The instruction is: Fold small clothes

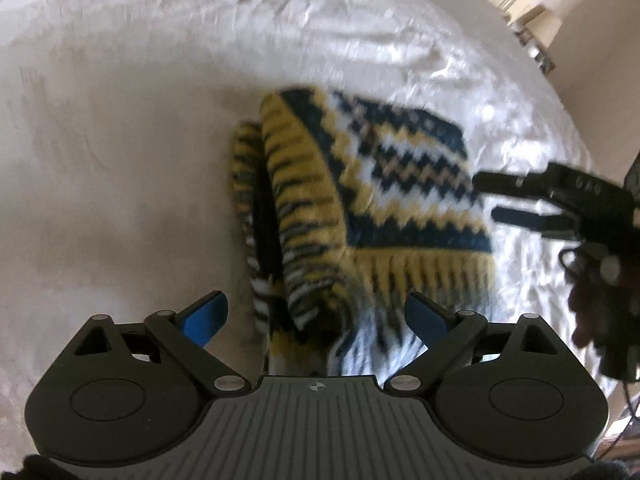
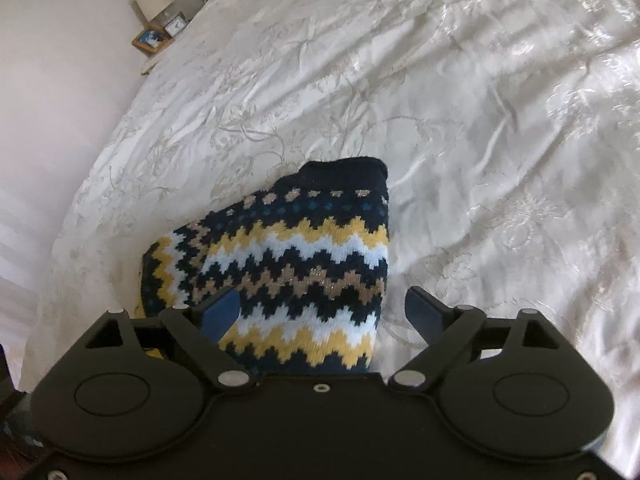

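Item: knit sweater (image 2: 296,264), folded, on bed (image 2: 480,100). Lies at 12 o'clock of right claw (image 2: 322,312), nearer; both claws released, left claw (image 1: 316,320) included.

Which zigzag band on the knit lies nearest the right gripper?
The yellow zigzag low on the knit, just ahead of the right gripper; the other yellow band sits farther up, toward the navy end.

knit sweater (image 2: 304,264) | navy-yellow-white zigzag | folded | lying on bedspread (image 2: 460,100)
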A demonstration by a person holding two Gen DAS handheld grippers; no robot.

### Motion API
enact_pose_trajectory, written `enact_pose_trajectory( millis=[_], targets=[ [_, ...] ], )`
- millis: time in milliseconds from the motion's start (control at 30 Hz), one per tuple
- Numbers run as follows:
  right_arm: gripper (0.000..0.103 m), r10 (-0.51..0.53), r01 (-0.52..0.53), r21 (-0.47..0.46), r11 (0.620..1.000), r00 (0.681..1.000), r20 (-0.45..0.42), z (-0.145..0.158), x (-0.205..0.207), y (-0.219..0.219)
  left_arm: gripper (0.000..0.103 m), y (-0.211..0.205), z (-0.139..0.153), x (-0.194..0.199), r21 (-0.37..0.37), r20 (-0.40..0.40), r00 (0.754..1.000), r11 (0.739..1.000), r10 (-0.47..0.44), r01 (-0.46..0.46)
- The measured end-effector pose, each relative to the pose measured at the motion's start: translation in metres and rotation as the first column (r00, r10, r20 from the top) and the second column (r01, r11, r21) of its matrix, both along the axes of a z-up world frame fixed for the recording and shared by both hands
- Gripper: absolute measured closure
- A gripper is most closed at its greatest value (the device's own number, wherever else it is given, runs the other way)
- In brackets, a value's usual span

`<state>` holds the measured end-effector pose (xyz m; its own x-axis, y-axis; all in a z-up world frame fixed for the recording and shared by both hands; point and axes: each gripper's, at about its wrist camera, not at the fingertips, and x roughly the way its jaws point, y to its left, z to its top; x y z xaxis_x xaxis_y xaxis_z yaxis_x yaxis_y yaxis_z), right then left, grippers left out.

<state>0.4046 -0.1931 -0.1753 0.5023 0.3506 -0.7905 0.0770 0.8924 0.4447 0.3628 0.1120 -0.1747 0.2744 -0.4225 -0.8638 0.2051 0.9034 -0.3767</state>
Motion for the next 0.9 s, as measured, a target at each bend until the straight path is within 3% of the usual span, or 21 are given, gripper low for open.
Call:
enact_pose_trajectory(
  millis=[167, 400, 900],
  targets=[
    [0.009, 0.015, -0.014, 0.031, 0.999, 0.999, -0.052, -0.022, 0.012, -0.002, 0.005, -0.003, -0.024, 0.006, 0.020, -0.073, 0.997, 1.000, -0.011, 0.012],
    [0.000, 0.042, -0.032, 0.099, 0.995, 0.994, -0.097, -0.047, 0.024, 0.001, 0.001, -0.026, -0.032, 0.021, 0.072, -0.103, 0.993, 0.995, -0.055, 0.063],
    [0.000, 0.066, -0.062, 0.084, 0.994, 0.997, -0.041, -0.052, 0.029, 0.011, 0.000, -0.037, -0.036, 0.026, 0.077, -0.116, 0.991, 0.994, -0.065, 0.074]
  ],
)
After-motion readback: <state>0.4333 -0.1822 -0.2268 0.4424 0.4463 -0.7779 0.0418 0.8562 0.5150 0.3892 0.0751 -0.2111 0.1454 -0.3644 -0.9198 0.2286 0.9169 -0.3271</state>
